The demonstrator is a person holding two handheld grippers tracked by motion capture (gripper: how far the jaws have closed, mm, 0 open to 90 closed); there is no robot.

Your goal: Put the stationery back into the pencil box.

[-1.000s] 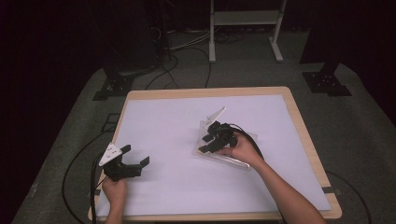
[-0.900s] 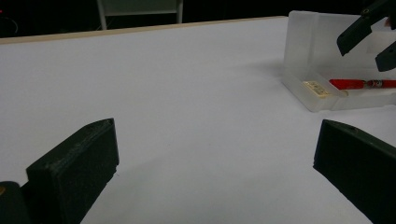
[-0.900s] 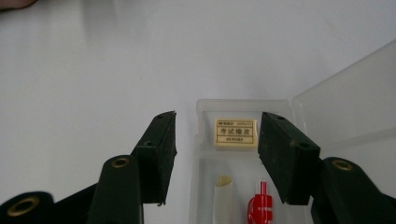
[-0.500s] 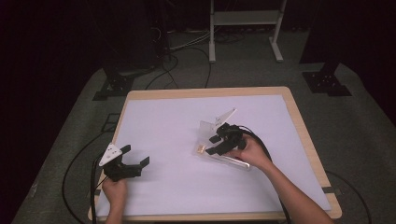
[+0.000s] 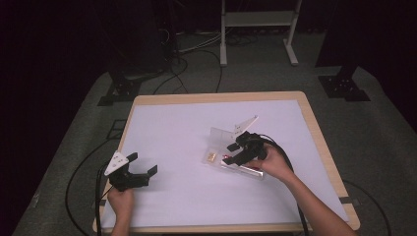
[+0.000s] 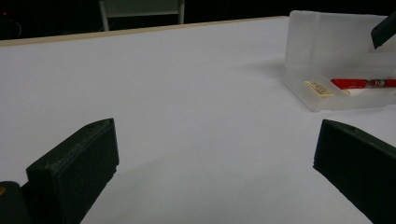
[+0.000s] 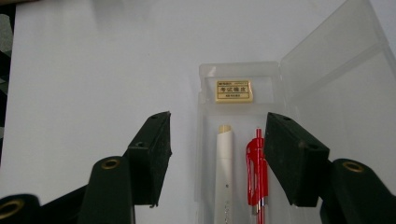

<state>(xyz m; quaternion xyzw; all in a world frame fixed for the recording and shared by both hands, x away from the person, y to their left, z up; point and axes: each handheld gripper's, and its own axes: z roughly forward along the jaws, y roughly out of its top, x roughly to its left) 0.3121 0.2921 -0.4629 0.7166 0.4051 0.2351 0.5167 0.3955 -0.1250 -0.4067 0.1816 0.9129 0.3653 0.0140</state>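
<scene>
Right now my right hand-held gripper [image 7: 217,154] hovers over the open clear plastic case [image 5: 231,160] near the middle of the bench [image 5: 177,123], jaws spread wide and holding nothing. Inside lie a white pen [image 7: 225,163], a red pen [image 7: 255,172] and a small cream eraser [image 7: 234,91] at the far end. The lid [image 7: 336,79] stands propped open, likely so I can reach in. My left hand-held gripper [image 5: 132,176] waits well apart near the bench's front left corner, also wide and empty, keeping out of the way.
</scene>
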